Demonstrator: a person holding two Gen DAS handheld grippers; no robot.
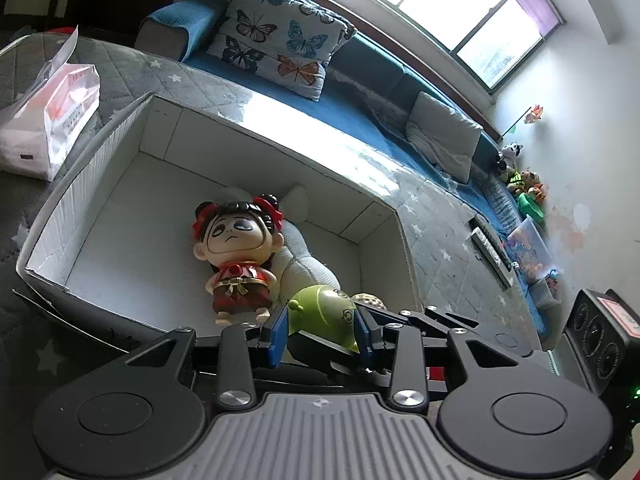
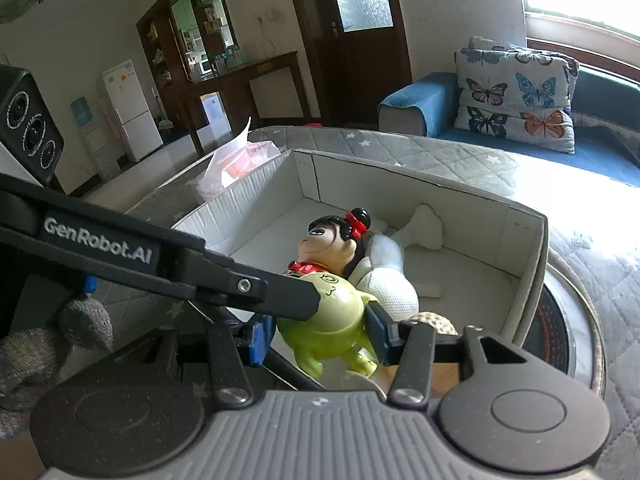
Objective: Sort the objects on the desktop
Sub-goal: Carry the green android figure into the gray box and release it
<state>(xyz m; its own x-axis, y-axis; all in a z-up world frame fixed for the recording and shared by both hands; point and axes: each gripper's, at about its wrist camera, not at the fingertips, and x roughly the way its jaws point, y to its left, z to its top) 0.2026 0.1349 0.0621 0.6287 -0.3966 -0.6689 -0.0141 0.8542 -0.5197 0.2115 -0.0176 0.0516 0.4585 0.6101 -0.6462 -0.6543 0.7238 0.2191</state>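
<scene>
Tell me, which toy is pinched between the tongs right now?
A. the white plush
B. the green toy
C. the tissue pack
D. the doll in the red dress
B: in the right wrist view the green toy sits squeezed between the blue pads of the right tongs, while the doll and the white plush lie loose in the white box.
</scene>
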